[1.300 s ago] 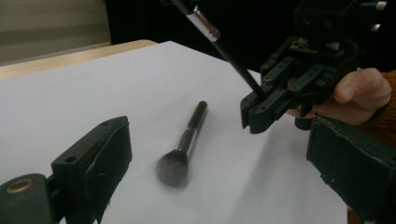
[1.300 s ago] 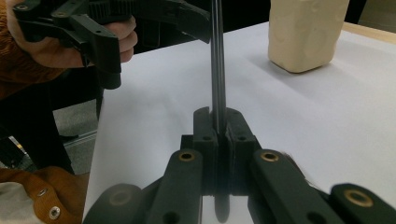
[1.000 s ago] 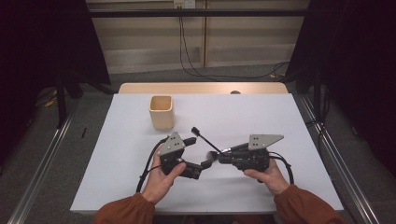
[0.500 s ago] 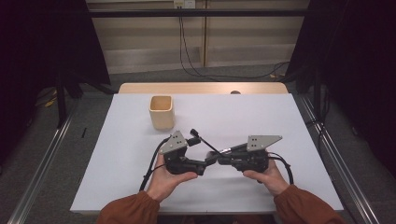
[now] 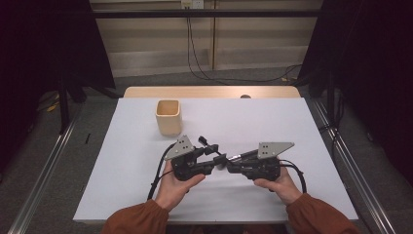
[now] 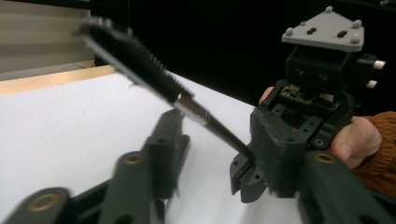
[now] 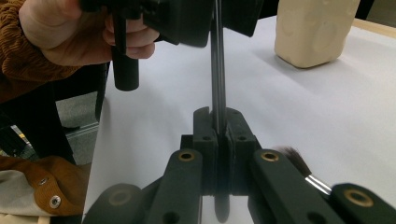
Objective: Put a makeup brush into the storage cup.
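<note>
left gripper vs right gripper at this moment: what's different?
Grip: the right gripper has its jaws shut on the thin handle of the brush. The left gripper has jaws standing apart that have just been closing, with the brush between them and no pad seen pressing on it.
Pose: the left gripper points at the right gripper, which points back at it.
Shared: both are black, carry a grey three-cornered plate on top, and sit above the white table.

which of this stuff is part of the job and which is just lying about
In the job:
- brush, its stem clamped in the right hand-held gripper
- left hand-held gripper, jaws just been closing with the brush between them

Lying about:
- beige cup, untouched on the table
- cables on the floor behind
</note>
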### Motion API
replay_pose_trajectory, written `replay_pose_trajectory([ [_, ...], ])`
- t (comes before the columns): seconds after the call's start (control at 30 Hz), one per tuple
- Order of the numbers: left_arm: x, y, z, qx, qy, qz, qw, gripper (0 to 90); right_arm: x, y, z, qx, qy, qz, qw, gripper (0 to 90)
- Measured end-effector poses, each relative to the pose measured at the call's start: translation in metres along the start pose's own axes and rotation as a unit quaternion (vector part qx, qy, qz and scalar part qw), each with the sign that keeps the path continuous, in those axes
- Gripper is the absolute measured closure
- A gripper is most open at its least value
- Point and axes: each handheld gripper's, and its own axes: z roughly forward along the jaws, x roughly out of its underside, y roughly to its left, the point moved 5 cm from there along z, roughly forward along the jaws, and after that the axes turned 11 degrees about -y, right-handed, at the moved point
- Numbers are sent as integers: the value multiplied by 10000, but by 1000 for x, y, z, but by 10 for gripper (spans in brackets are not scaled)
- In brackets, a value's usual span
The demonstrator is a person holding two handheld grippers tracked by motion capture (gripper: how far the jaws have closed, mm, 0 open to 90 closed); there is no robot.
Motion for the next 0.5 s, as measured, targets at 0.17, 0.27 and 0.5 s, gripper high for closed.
replay_pose_trajectory([
  [0.17,-2,4,-1,17,-96,-132,9999,680,1,-2,-1,50,11,18,10000,859],
  [0.27,-3,2,0,103,-146,-248,9995,726,3,-2,-1,41,46,32,10000,858],
  [0.5,-4,1,1,194,-144,-373,9990,781,5,-1,3,14,94,13,10000,858],
])
